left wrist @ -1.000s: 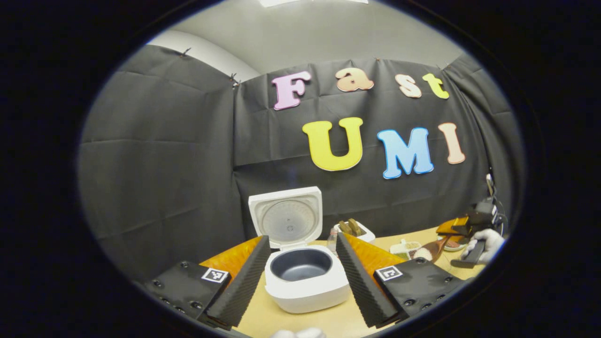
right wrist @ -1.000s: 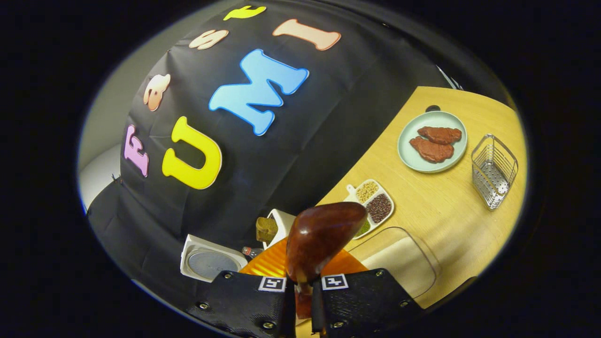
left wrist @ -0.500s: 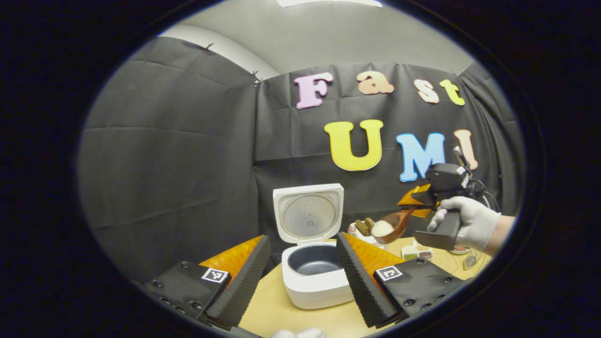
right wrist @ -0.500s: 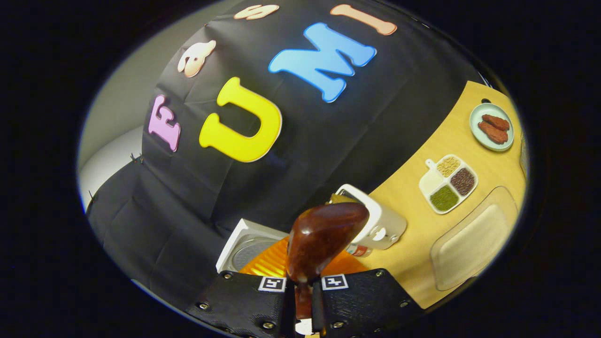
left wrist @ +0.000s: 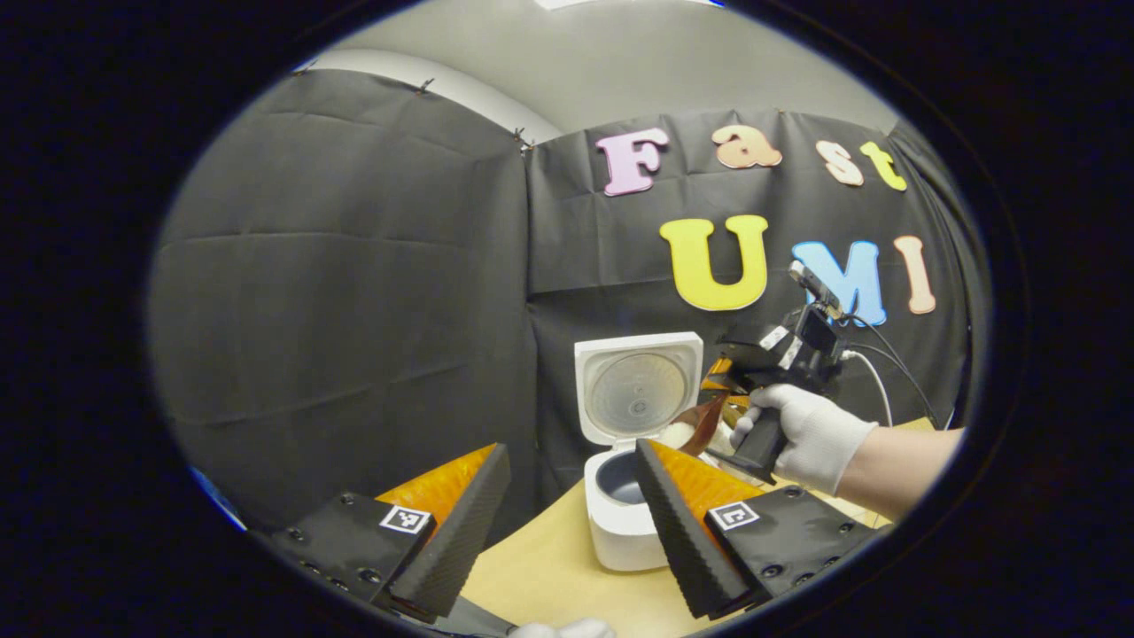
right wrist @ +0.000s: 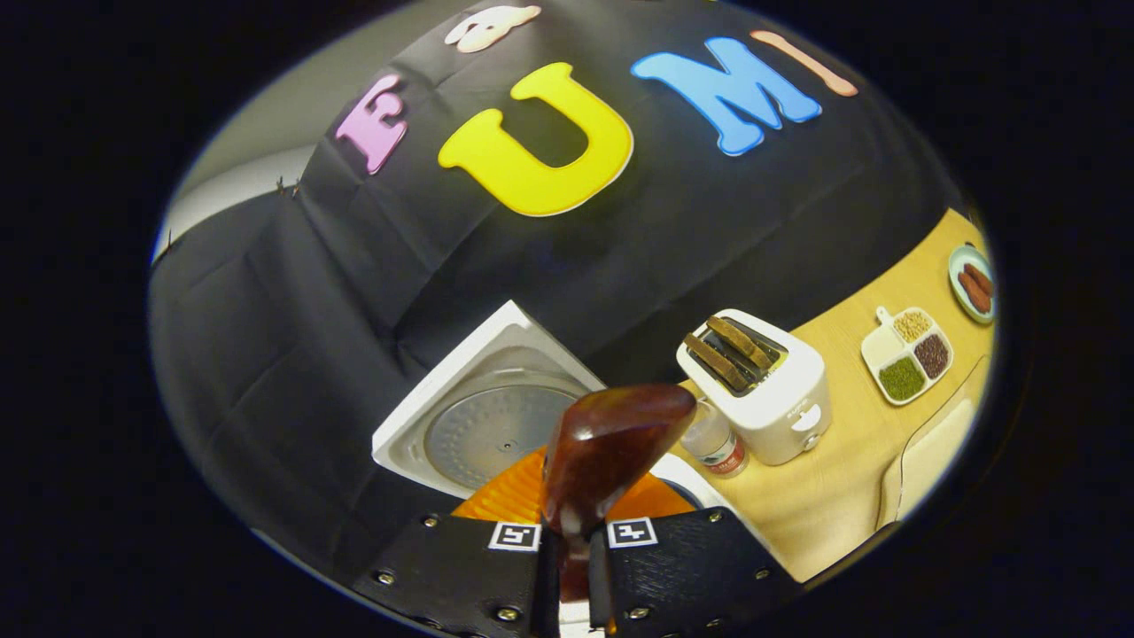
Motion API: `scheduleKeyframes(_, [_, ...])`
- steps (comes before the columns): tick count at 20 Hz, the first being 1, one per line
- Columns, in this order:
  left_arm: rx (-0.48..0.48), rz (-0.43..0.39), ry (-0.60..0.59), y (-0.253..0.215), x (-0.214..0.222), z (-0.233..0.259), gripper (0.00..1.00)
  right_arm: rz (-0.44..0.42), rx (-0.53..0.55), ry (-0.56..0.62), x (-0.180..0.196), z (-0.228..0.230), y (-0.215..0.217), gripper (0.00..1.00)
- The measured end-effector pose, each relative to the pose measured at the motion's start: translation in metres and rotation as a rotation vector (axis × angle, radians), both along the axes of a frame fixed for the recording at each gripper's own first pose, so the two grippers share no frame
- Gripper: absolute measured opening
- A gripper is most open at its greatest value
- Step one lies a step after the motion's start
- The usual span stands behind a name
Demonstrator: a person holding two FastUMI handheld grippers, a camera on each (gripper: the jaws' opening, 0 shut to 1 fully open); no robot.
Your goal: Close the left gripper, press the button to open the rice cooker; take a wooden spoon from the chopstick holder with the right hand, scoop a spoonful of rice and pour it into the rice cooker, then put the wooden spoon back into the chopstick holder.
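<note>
The white rice cooker (left wrist: 620,532) stands open, its lid (left wrist: 636,385) upright and its dark inner pot (left wrist: 617,475) showing. My left gripper (left wrist: 569,454) is open in front of it, holding nothing. In the left gripper view a gloved hand (left wrist: 811,434) holds my right gripper (left wrist: 753,381) just right of the lid, with the brown wooden spoon (left wrist: 702,424) over the pot's right rim and white rice (left wrist: 679,435) at its bowl. In the right gripper view my right gripper (right wrist: 571,567) is shut on the spoon (right wrist: 607,443), above the cooker's lid (right wrist: 496,425).
Right of the cooker stand a white toaster (right wrist: 762,381) with bread and a small bottle (right wrist: 713,439). Farther right on the wooden table (right wrist: 842,496) are a divided dish of grains (right wrist: 912,354), a plate of meat (right wrist: 970,283) and a clear container (right wrist: 930,452).
My right gripper has carried the spoon of rice up from the container and leftward to the open cooker. My left gripper has swung left, so the cooker now sits to its right.
</note>
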State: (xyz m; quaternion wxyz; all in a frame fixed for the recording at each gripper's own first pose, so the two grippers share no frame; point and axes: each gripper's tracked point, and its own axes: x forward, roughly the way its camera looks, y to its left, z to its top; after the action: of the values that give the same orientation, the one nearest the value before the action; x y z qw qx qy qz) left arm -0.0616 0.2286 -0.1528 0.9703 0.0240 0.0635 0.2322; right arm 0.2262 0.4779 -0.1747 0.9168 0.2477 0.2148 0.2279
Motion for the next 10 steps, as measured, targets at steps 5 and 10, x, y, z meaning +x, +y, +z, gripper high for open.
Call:
scheduleKeyframes(5, [0.031, 0.051, 0.003, 0.005, -0.023, 0.009, 1.0, -0.009, -0.208, -0.168, 0.008, -0.014, 0.008, 0.13])
scheduleKeyframes(10, [0.038, 0.063, 0.013, 0.003, -0.029, 0.008, 1.0, 0.049, -0.426, -0.385, 0.009, -0.016, 0.012, 0.13])
